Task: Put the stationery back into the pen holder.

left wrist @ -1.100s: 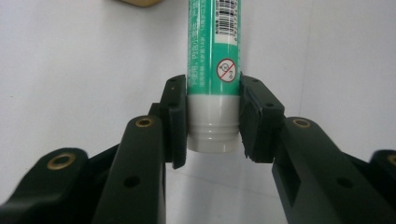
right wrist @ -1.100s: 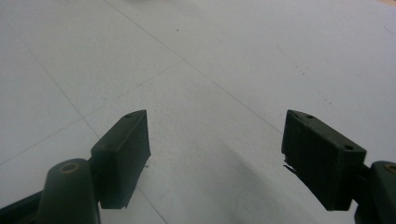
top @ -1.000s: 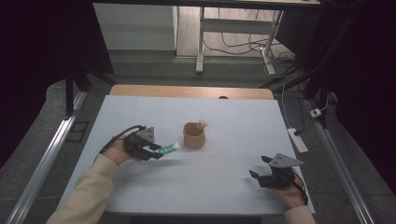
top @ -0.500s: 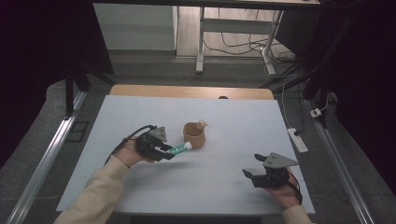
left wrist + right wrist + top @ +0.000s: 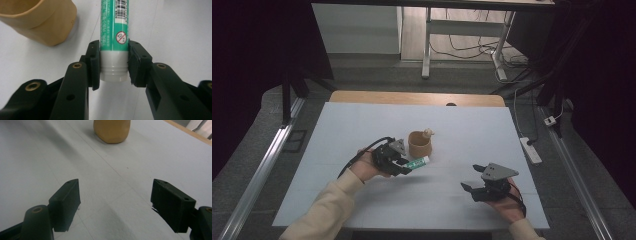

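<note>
My left claw (image 5: 404, 167) is clamped on a green-and-white tube (image 5: 114, 37) — the pads press its white cap end from both sides, and the printed green body runs straight out ahead of the claw. From above, the tube (image 5: 418, 163) sticks out of the claw toward the right, its far tip just short of the foot of the tan cup (image 5: 419, 144). In the left gripper view the cup (image 5: 37, 20) stands ahead and to the left of the tube, near it but apart. The cup stands upright on the pale counter (image 5: 472, 130).

My right claw (image 5: 468, 189) hangs low over the counter's near right part, well apart from the tube — its jaws stand wide with nothing between them. In its own view the cup (image 5: 112, 130) stands far ahead.
</note>
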Available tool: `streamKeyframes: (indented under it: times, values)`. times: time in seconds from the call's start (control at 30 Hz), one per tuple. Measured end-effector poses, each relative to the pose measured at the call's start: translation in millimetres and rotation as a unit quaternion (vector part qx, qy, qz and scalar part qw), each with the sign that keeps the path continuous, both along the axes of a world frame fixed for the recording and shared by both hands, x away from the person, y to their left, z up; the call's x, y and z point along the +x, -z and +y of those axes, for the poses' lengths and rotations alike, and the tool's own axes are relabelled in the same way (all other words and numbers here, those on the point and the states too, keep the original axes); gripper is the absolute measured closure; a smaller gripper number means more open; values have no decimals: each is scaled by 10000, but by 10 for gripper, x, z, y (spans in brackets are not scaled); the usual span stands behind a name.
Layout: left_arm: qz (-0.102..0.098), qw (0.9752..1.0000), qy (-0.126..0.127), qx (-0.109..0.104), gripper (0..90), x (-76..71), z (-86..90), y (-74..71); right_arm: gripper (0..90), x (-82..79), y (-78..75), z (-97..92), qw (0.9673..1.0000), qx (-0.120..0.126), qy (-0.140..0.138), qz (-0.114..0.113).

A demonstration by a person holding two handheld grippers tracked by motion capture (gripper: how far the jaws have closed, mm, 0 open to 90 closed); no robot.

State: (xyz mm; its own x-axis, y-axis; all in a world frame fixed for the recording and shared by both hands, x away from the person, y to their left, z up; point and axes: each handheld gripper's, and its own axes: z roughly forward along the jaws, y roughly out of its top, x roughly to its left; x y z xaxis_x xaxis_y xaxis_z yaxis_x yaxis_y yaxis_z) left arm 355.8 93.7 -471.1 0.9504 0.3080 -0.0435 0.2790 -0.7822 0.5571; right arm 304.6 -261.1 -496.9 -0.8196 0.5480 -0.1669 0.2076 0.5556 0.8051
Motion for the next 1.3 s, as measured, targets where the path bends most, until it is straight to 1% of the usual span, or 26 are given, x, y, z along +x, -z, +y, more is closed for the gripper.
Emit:
streamKeyframes:
  times: [0.2, 0.3, 0.53, 0.7, 0.83, 1.03, 1.17, 1.27, 1.3]
  values:
    - [19, 10000, 41, 59, 645, -3, -72, 33, 231, 11, 10, 72, 10000, -59, -39, 11]
    - [29, 10000, 52, 79, 645, -1, -94, 44, 231, 14, 9, 99, 10000, -46, -65, -14]
    - [74, 9999, 53, 125, 645, 9, -197, 61, 230, 28, -34, 193, 9999, -61, -153, -16]
    - [113, 9997, 89, 203, 645, 10, -303, 88, 234, 42, -101, 317, 9995, -91, -314, -50]
    - [162, 9995, 133, 252, 645, 10, -377, 120, 245, 54, -156, 444, 9985, -215, -491, -71]
    - [206, 9991, 199, 298, 645, 5, -440, 152, 273, 82, -174, 652, 9952, -531, -818, -30]
    - [230, 9990, 232, 312, 645, -1, -476, 166, 285, 110, -177, 783, 9916, -814, -1003, -70]
    - [249, 9987, 266, 353, 645, -6, -497, 169, 306, 133, -186, 890, 9890, -930, -1143, -114]
    - [246, 9987, 275, 340, 645, -8, -498, 171, 313, 142, -186, 925, 9882, -958, -1195, -82]
